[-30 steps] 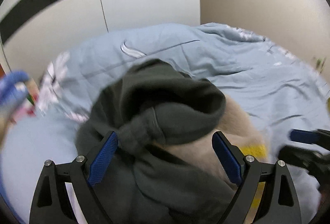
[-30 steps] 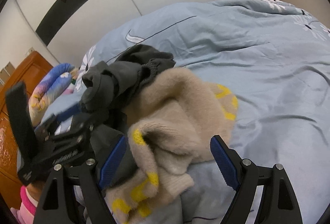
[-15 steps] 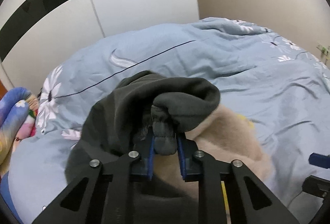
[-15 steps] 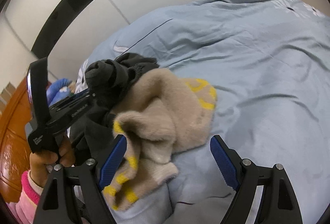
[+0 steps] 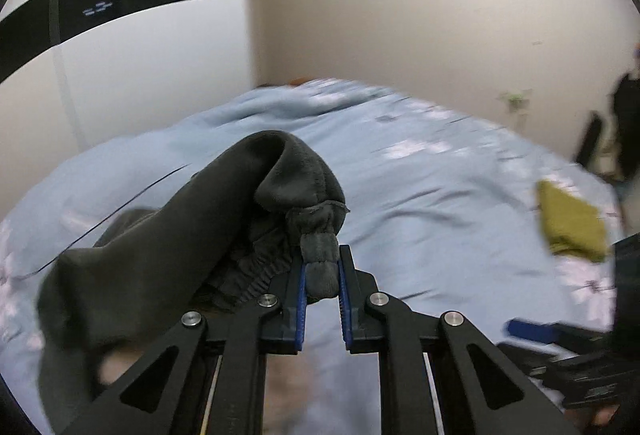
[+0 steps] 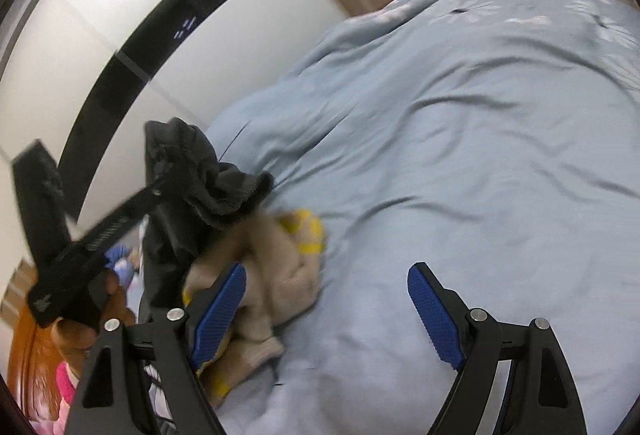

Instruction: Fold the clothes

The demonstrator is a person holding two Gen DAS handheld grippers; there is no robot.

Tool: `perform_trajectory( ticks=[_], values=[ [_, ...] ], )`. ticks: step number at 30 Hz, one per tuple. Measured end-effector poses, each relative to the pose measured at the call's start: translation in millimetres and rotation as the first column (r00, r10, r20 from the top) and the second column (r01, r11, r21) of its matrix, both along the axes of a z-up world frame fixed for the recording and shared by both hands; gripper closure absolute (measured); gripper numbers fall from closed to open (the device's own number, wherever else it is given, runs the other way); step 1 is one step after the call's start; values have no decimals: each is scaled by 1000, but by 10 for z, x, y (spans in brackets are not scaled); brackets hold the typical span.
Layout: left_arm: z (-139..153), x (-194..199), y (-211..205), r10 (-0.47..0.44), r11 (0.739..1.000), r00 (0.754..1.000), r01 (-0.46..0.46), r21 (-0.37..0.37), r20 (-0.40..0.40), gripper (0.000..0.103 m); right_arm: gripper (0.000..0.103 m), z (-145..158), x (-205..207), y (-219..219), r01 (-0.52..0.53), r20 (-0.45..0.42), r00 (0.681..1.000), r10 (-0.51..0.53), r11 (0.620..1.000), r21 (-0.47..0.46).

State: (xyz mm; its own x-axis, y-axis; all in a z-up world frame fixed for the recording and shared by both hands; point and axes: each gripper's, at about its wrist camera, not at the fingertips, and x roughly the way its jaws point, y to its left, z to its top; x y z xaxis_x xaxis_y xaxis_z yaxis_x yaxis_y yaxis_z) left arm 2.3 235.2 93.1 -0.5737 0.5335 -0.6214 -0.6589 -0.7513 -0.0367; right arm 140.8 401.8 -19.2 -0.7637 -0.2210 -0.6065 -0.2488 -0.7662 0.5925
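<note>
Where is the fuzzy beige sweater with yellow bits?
In the right wrist view, the fuzzy beige sweater with yellow bits lies lower left on the light blue quilt, just under the lifted dark grey garment.

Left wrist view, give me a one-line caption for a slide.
Left gripper clamped on the cuff of a dark grey garment, lifting it above the blue bedspread.

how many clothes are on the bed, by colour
dark grey garment, pinched at its cuff by the left gripper: 1
beige garment with yellow marks, beside the open right gripper: 1
olive-yellow garment, lying apart on the blue duvet: 1
total: 3
</note>
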Motion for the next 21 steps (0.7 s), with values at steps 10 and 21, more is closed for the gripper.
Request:
perform_trajectory(
  ticks=[10,21],
  values=[
    [381,718,1309,-440,870,893,401,287,88,89,17,194,888,816,232,-43,972,-229,971,56],
    [-475,1075,1901,-537,839,720,406,362,439,87,17,11,1645,1281,385,27,922,-386,922,48]
  ],
)
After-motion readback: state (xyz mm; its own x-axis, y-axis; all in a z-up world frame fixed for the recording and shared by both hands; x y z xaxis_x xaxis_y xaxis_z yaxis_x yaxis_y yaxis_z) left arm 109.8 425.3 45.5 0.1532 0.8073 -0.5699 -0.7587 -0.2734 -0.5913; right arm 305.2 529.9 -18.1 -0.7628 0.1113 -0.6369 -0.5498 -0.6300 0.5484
